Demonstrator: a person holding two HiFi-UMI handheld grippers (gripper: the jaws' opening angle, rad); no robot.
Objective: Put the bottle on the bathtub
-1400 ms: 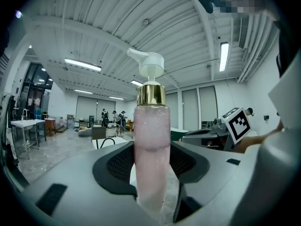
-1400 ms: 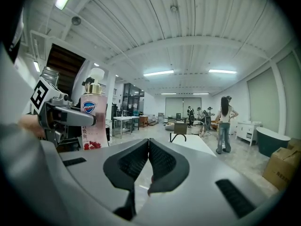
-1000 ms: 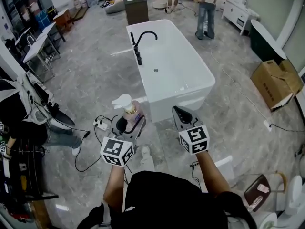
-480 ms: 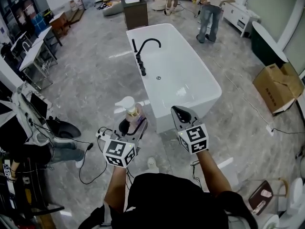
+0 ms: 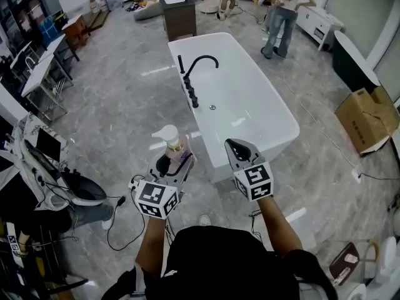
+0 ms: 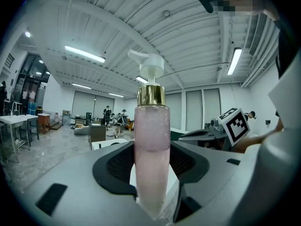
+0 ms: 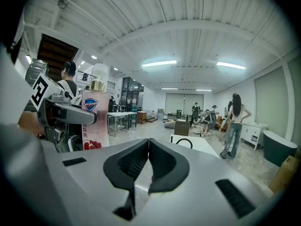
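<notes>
A pink pump bottle (image 5: 173, 145) with a white pump head and gold collar stands upright in my left gripper (image 5: 172, 162), which is shut on it. The left gripper view shows the bottle (image 6: 151, 149) pinched between the dark pads. My right gripper (image 5: 237, 150) is held beside it, shut with nothing between its jaws. In the right gripper view the bottle (image 7: 95, 119) shows at left. The white freestanding bathtub (image 5: 262, 144) with a black arched faucet (image 5: 194, 74) stands just ahead of both grippers, its near end beyond their tips.
Cardboard boxes (image 5: 365, 117) sit on the floor at right. Cables and a power strip (image 5: 132, 183) lie at left by a person's legs (image 5: 87, 214). A person (image 5: 284, 11) stands beyond the tub. Desks (image 5: 34, 70) line the left side, a dark cabinet (image 5: 179, 11) behind the tub.
The view has advanced toward the bathtub, which now sits lower and nearer in the head view. Both grippers keep their pose, the left still holding the bottle.
</notes>
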